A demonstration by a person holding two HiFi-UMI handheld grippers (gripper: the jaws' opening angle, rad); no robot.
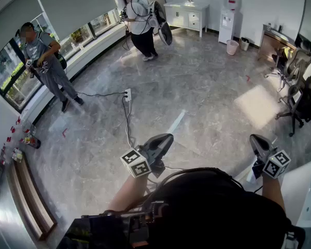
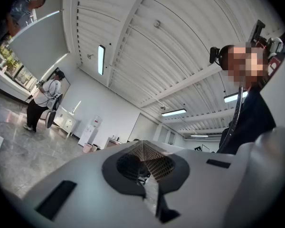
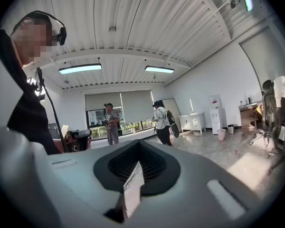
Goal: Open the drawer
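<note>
Head view: my left gripper [image 1: 167, 138] at six o'clock, right gripper [image 1: 255, 139] at four, jaws closed, empty; drawer cabinet [image 1: 186, 15] at twelve.

The white furniture piece [image 1: 307, 193] at right is cut off by the edge; the far sideboard [image 1: 187, 14] is too small to tell whether its drawers [image 1: 194, 19] are shut.

I am in an open office: well ahead of my right gripper [image 1: 255, 138] stands a water dispenser [image 1: 228, 19], swivel chairs [image 1: 299, 95] to its right.
</note>
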